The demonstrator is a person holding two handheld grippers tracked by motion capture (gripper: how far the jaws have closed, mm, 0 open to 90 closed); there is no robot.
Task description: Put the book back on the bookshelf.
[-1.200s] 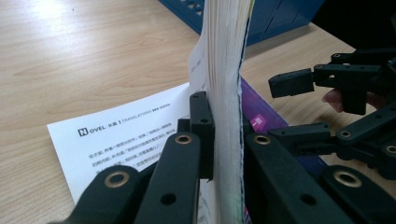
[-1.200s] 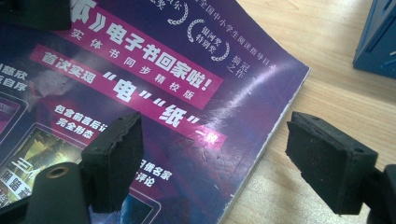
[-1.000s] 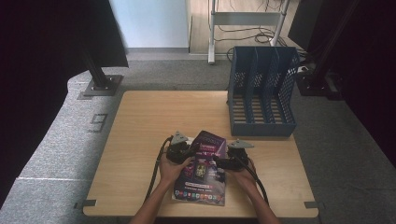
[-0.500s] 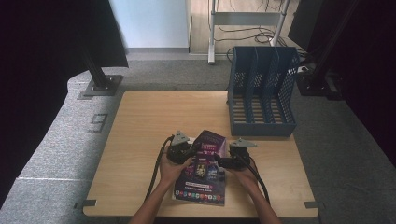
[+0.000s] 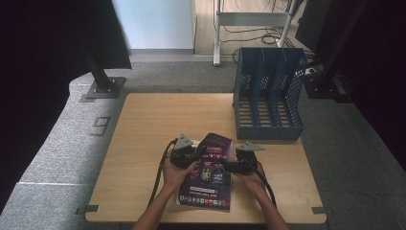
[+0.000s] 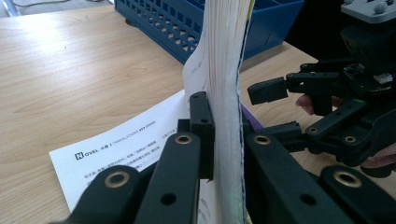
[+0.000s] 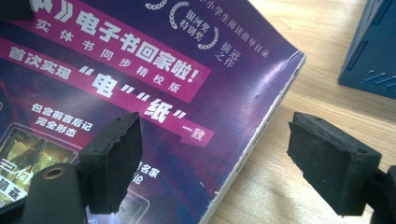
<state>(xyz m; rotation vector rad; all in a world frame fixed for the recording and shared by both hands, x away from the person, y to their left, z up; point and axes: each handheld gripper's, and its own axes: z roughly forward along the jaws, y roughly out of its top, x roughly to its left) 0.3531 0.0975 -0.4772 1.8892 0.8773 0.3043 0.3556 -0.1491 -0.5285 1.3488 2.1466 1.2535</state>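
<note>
My left gripper (image 6: pixel 219 135) clamped the lifted pages of the purple-covered paperback book (image 5: pixel 207 173) on the wooden table (image 5: pixel 143 134). My right gripper (image 7: pixel 215 163) stood wide open, straddling the book's edge without pressing, near the blue plastic file rack (image 5: pixel 268 91).

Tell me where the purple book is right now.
In the high view the purple book sits at the table's near edge, between both grippers, its left part clamped by the left gripper.

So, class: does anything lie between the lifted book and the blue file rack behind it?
Nothing visible does. The left gripper clamps the book, and only bare table separates it from the blue file rack.
</note>
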